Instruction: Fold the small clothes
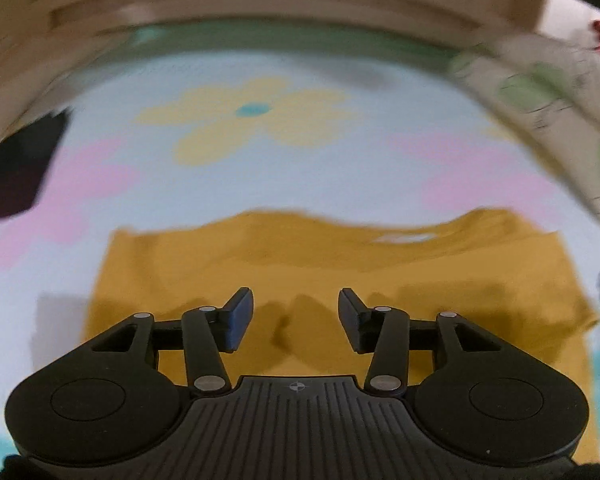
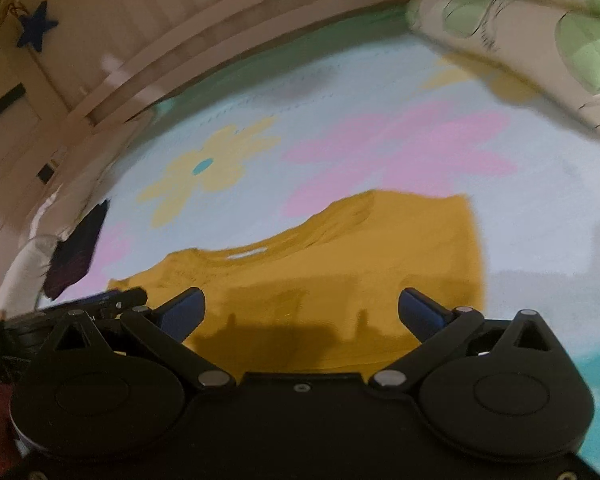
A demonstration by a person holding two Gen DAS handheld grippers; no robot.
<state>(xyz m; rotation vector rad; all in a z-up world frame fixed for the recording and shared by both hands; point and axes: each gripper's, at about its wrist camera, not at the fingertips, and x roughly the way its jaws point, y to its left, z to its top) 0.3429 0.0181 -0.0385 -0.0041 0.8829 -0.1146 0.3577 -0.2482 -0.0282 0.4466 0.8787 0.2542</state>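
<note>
**Mustard shirt lies just ahead of both tongs**

The mustard shirt (image 1: 284,264) lies spread on a flower-print bed sheet (image 1: 340,168), its neckline at the far edge and its long side running across both views. Both tongs hang over its near part, pointing down at it. The left tongs (image 1: 296,316) stand partly apart and the right tongs (image 2: 302,312) wide, nothing between either pair. Neither looks clearly nearer. A dark garment (image 2: 76,252) lies well off left; a green-print pillow (image 2: 540,32) far right.
</note>
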